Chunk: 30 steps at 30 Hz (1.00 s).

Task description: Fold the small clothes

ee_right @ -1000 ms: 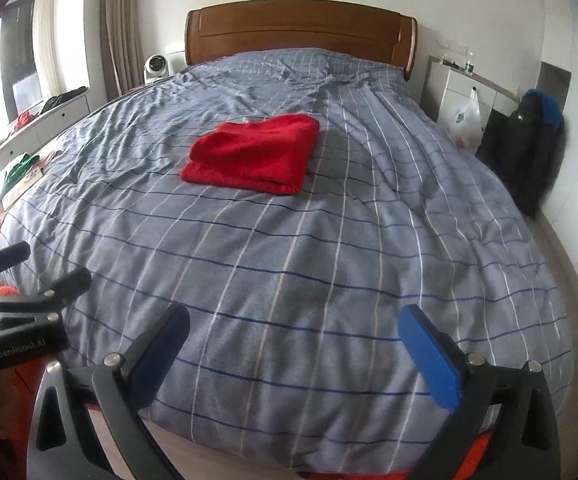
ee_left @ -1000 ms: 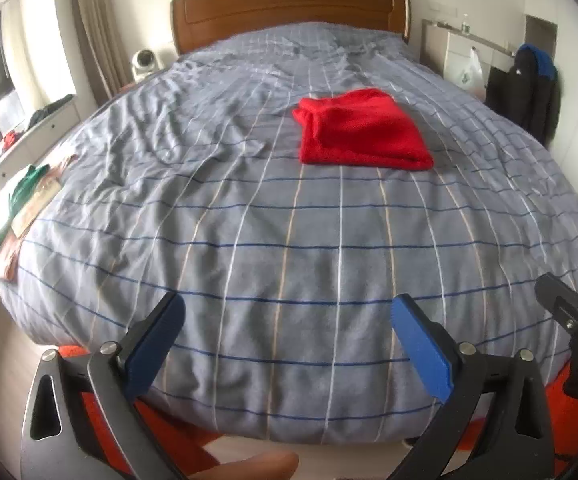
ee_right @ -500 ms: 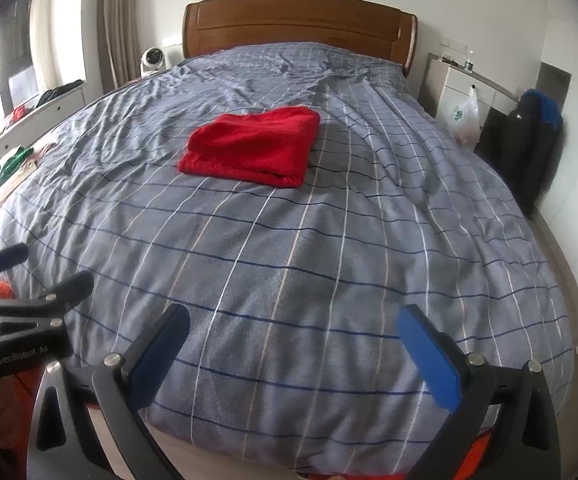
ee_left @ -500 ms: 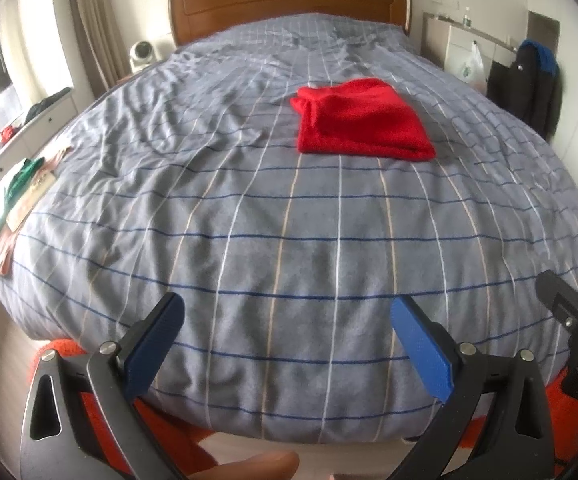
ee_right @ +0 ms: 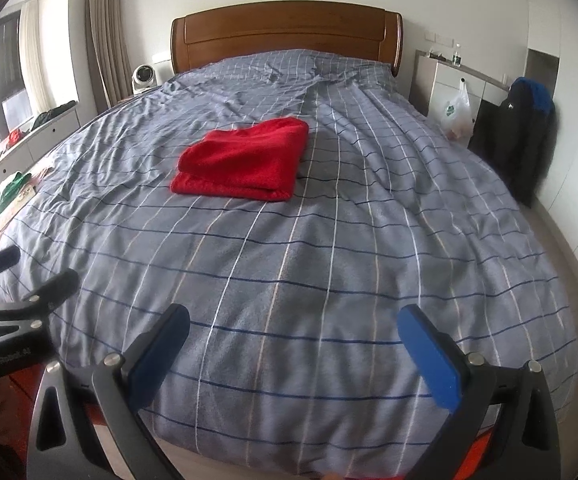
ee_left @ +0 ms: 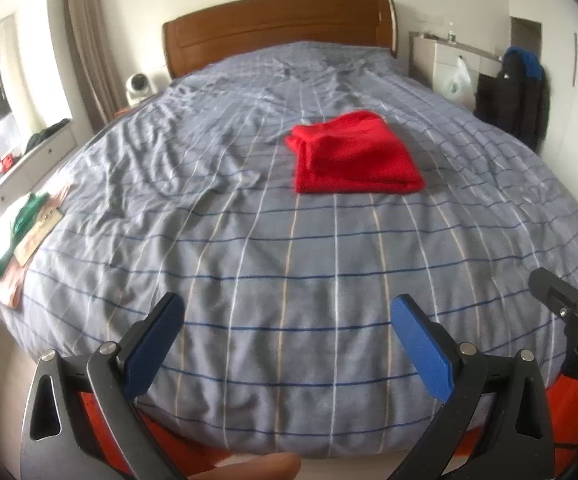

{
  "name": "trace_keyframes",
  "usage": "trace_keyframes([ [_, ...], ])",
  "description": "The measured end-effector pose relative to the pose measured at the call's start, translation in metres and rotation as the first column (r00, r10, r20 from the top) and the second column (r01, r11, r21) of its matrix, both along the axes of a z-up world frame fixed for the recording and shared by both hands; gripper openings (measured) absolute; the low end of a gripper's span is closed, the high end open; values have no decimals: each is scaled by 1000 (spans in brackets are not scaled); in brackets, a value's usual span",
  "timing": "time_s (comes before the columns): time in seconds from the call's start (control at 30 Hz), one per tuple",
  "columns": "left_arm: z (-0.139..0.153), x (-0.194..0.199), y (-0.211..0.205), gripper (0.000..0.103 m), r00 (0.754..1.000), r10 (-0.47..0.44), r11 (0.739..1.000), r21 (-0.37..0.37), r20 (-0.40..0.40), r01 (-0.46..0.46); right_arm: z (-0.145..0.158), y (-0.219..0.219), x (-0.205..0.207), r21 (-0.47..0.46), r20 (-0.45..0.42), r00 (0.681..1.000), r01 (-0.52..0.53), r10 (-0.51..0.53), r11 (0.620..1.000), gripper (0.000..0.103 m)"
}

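Here the left gripper [ee_left: 287, 336] hangs over the foot of the bed [ee_left: 249, 272], its jaws spread wide with only the grey checked cover showing between the blue pads [ee_left: 423, 350]. The right gripper [ee_right: 295, 354] sits just beside it at the same edge, jaws likewise spread and holding nothing; each gripper shows at the margin of the other's view.

Well ahead of both, near the middle of the bed, lies a red folded garment [ee_left: 353, 154], flat on the cover, its layered edges turned toward the left side of the bed in the right wrist view [ee_right: 245, 162]. It is apart from both grippers.

At the left edge of the bed a small pile of green and white clothes [ee_left: 7, 232] rests on something pinkish. Behind the bed stands a wooden headboard [ee_right: 287, 34], with a small white fan [ee_right: 143, 76] to its left by the curtain [ee_right: 103, 36]. To the right, a white plastic bag [ee_right: 457, 110] hangs on a cabinet, and a dark jacket [ee_right: 523, 136] with blue at its top hangs near the wall.
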<state>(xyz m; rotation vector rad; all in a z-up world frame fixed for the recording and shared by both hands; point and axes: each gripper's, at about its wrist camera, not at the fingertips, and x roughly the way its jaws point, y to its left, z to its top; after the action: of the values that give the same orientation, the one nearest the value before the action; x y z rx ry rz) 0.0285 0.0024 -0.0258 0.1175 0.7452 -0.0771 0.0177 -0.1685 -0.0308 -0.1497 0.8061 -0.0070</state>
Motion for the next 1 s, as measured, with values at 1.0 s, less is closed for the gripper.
trace_keyframes([
  [1.0,12,-4,7,103,998,46,998,-33,-49,-48,15,28,-8,-32,-30,1000,1,-2,999,102],
])
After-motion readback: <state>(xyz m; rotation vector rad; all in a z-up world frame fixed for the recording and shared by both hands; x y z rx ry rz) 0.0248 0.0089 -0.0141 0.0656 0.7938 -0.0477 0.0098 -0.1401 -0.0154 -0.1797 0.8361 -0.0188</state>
